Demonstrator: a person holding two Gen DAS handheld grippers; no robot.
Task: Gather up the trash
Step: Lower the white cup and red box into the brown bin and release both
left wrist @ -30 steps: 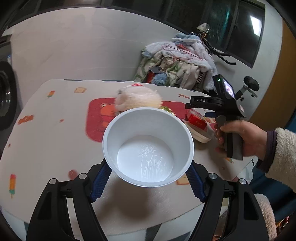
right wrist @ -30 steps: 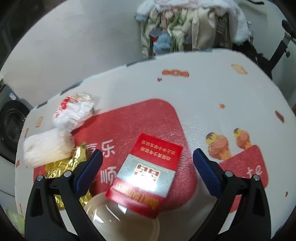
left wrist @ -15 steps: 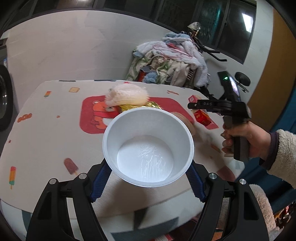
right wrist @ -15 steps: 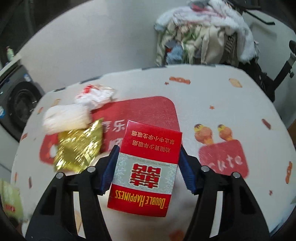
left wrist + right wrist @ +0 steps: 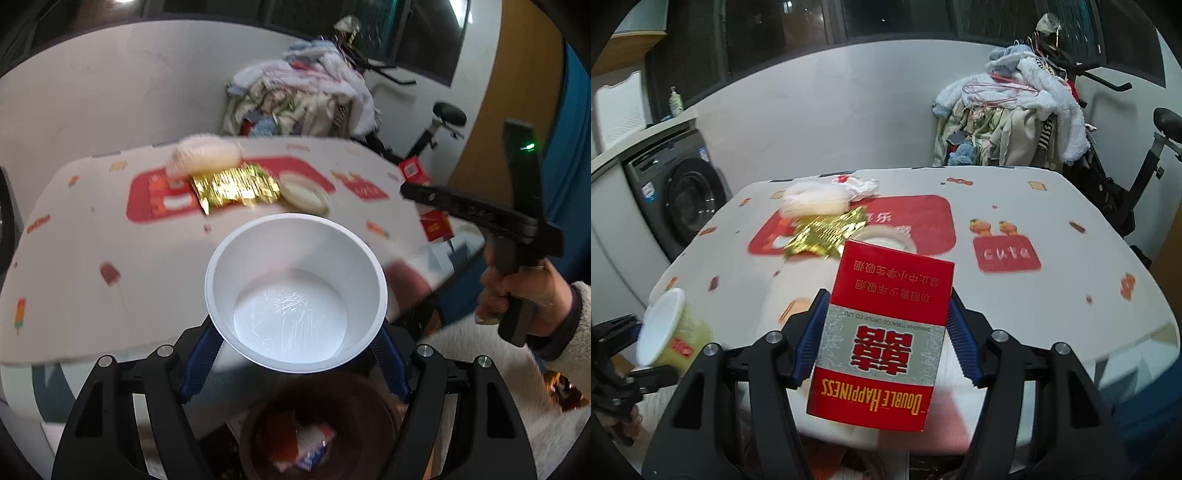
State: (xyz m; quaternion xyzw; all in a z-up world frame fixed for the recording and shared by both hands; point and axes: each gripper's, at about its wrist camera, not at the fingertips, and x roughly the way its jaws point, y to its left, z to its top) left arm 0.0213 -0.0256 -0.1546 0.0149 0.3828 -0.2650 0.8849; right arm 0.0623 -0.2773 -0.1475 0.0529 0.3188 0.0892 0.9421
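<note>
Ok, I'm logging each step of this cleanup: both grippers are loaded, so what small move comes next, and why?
Probably open the left gripper to drop the white paper bowl. It is clamped on the empty bowl, which hangs off the table's edge, directly above the brown trash bin that already holds a wrapper. The right gripper, shut on the red cigarette pack, looks farther from the bin and could follow.

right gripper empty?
No, in the right wrist view the right gripper is shut on a red cigarette pack, its blue pads pressed against both sides.
</note>
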